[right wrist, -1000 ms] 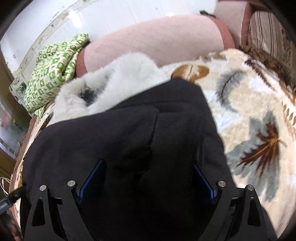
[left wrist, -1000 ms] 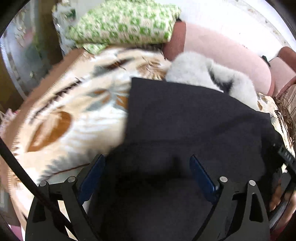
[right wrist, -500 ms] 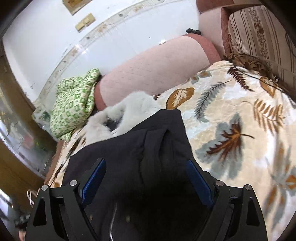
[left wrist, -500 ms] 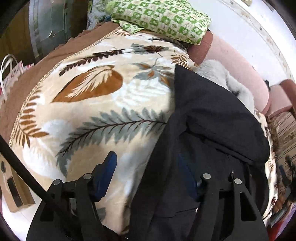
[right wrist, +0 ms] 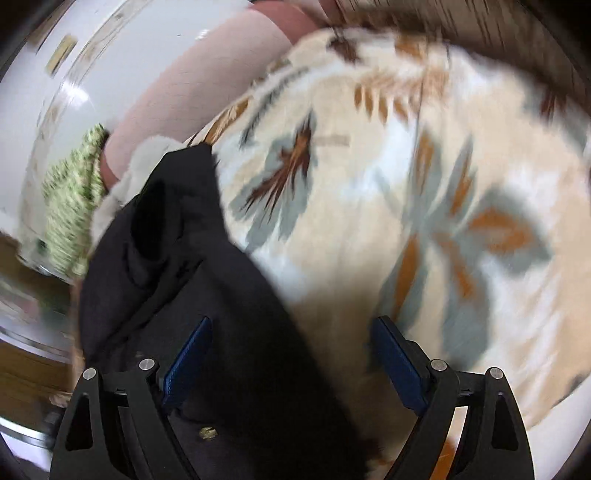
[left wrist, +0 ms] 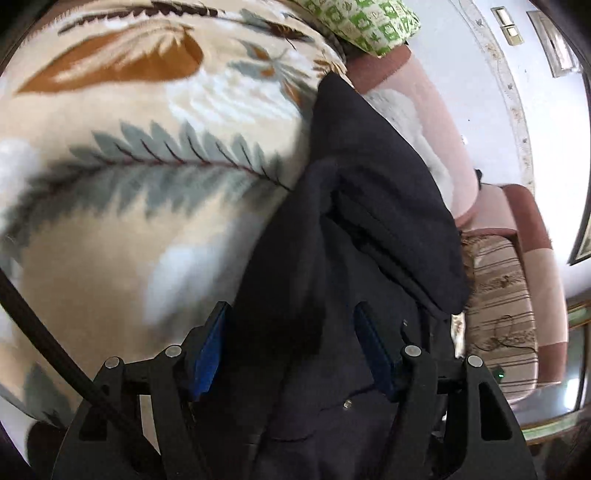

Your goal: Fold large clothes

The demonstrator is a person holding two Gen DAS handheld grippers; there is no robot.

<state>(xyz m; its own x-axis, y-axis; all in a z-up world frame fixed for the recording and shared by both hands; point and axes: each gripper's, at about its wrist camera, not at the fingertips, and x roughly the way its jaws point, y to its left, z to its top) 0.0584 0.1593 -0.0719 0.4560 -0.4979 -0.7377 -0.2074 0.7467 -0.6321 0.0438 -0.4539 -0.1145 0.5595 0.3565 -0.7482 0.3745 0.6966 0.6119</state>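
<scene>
Leaf-print blanket point(left wrist: 140, 229) on sofa | black coat point(left wrist: 354, 221) bunched along its middle | left gripper point(left wrist: 291, 347) and right gripper point(right wrist: 291, 354) spread wide, holding nothing | grip matching corners, fold evenly, smooth creases.

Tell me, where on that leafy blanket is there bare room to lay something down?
Bare leaf-print blanket lies open to the left of the dark garment, up to the green checked bundle. In the right view, blanket is also free to the right of the garment. It is crowded along the pink sofa back, where a fluffy white item sits beside the garment.
</scene>
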